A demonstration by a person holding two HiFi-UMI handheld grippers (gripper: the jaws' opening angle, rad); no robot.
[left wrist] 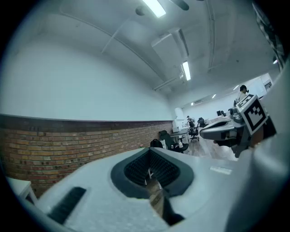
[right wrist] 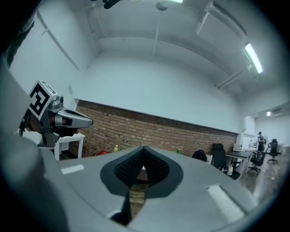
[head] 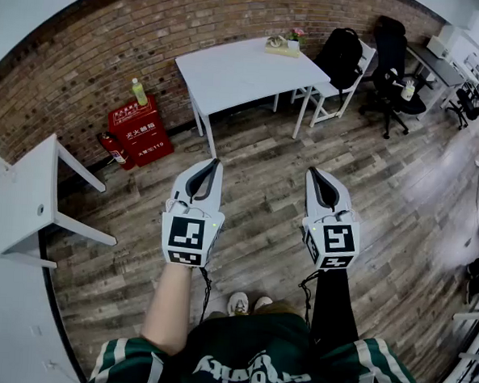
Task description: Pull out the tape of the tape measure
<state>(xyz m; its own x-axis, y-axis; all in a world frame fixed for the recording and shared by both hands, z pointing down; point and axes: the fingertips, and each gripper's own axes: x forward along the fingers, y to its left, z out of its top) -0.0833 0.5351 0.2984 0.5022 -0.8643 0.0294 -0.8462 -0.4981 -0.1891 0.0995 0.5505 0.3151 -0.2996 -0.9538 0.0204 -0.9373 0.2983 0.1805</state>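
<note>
Held out side by side over the plank floor point(head: 258, 147), well apart: left hand-held gripper point(head: 217, 164) and right hand-held gripper point(head: 312, 173). Both pinched fully closed, tip to tip, with nothing between the jaws. Faced a white desk point(head: 230, 77) near the brick wall point(head: 94, 56), with a small tray point(head: 282, 47) at its far corner. Could not make out the tape measure in any view.

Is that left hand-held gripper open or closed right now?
Shut. The left hand-held gripper has its two jaws meeting at the tips, with nothing held between them.
</note>
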